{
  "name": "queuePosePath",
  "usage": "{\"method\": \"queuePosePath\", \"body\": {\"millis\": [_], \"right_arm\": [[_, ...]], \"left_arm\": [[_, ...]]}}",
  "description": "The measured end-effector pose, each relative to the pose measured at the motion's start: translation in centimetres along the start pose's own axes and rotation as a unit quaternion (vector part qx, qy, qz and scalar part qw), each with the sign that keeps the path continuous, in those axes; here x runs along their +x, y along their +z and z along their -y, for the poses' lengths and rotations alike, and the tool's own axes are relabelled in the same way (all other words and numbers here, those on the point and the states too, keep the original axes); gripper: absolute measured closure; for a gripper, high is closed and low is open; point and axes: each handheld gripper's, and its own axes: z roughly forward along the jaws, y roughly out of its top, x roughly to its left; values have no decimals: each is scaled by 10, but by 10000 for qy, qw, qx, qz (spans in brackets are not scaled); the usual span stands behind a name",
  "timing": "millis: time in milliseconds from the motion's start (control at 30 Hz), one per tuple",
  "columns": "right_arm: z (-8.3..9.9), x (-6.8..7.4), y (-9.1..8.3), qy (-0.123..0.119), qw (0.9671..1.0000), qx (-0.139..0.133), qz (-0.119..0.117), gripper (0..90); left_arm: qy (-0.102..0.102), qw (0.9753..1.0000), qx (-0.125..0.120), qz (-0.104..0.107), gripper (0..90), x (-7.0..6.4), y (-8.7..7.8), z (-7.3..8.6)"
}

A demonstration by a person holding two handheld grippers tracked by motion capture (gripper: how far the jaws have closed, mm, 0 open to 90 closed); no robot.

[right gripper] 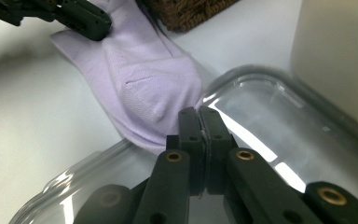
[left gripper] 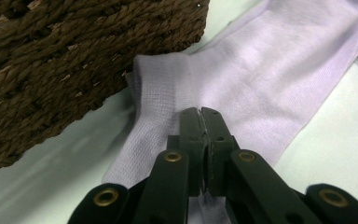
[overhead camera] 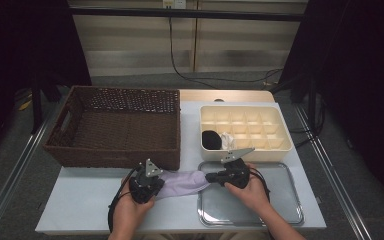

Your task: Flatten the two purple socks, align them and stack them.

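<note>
the lilac knit sock (overhead camera: 180, 183) is lying flat on the white table (overhead camera: 80, 200), long axis running left to right, toe overhanging the metal tray (overhead camera: 280, 210); left gripper (overhead camera: 156, 184) is clamping its cuff; right gripper (overhead camera: 209, 177) is resting at the toe, jaws together.

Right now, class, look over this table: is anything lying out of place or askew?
Mildly. The lilac sock lies slantwise on the table, its toe overlapping the rim of the metal tray and its cuff against the wicker basket. The left gripper and right gripper are at its two ends. Nothing looks spilled or damaged.
</note>
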Motion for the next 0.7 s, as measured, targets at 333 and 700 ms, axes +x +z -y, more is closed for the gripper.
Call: {"method": "queuePosePath", "body": {"millis": [333,700], "right_arm": [[-8,6,-6,-149,9988,-461,101,810],[-27,25,13,-703,9961,-506,-149,812]], "left_arm": [[-179,9998,-56,28,850,0,1,0],[-185,9998,-79,39,842,0,2,-1]]}}
